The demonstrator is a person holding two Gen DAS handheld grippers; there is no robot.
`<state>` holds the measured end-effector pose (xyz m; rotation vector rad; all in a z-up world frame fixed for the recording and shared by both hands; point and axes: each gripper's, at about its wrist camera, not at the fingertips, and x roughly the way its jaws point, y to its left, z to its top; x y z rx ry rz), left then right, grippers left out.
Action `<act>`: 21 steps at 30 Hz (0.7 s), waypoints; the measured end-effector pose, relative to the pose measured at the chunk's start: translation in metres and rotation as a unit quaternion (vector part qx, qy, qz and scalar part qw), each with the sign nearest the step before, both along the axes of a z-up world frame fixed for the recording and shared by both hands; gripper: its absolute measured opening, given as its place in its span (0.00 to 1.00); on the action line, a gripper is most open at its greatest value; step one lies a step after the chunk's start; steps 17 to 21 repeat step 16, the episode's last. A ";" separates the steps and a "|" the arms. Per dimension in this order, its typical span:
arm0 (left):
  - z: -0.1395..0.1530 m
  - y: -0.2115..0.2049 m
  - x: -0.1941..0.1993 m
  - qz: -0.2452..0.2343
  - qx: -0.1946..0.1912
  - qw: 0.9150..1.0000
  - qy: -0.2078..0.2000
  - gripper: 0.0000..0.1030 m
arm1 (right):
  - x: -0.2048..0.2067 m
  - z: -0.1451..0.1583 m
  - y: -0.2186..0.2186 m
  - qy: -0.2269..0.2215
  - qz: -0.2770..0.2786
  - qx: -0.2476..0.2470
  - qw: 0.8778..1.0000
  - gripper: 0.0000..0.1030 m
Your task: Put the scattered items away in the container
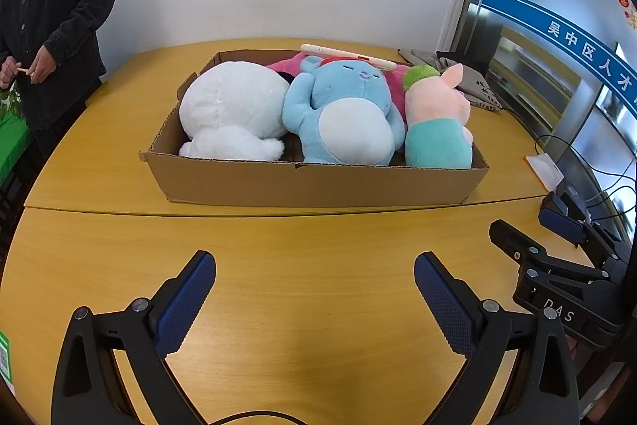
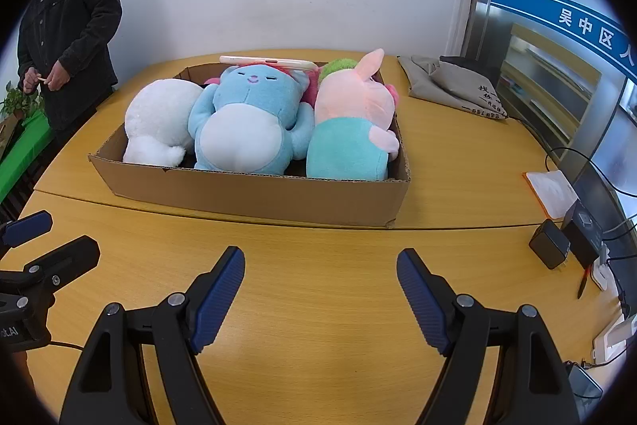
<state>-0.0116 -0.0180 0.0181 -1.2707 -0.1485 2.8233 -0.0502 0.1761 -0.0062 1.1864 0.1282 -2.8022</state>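
A shallow cardboard box [image 1: 318, 182] [image 2: 254, 194] stands on the wooden table. In it lie a white plush [image 1: 235, 110] [image 2: 159, 122], a blue plush [image 1: 342, 118] [image 2: 247, 122], a pink plush with a teal body and green tuft [image 1: 438, 130] [image 2: 354, 130], and a magenta plush [image 1: 394, 86] behind them. A white phone [image 1: 350, 56] [image 2: 270, 62] rests on the plush heads. My left gripper [image 1: 314, 301] is open and empty above bare table in front of the box. My right gripper [image 2: 320, 297] is open and empty beside it; it also shows in the left wrist view [image 1: 529, 237].
A person in a dark jacket [image 1: 55, 26] [image 2: 71, 34] stands at the table's far left. A grey cloth bag [image 1: 469, 82] [image 2: 458, 86] lies behind the box at right. A white pouch [image 2: 551, 192], black chargers [image 2: 551, 243] and cables sit along the right edge.
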 end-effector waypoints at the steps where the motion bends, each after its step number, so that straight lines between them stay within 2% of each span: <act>1: 0.000 0.000 0.000 0.001 -0.002 1.000 0.000 0.98 | 0.000 0.000 0.000 0.000 0.001 0.000 1.000 0.77; 11: -0.002 0.003 0.001 -0.005 -0.001 1.000 0.001 1.00 | 0.001 0.002 -0.003 0.004 0.001 -0.001 1.000 0.77; 15: -0.002 0.001 0.002 0.013 -0.012 1.000 -0.004 1.00 | 0.001 0.002 -0.003 0.004 0.002 -0.001 1.000 0.77; 21: -0.003 0.001 0.001 0.013 -0.011 1.000 -0.006 1.00 | 0.001 0.002 -0.003 0.003 0.002 -0.001 1.000 0.77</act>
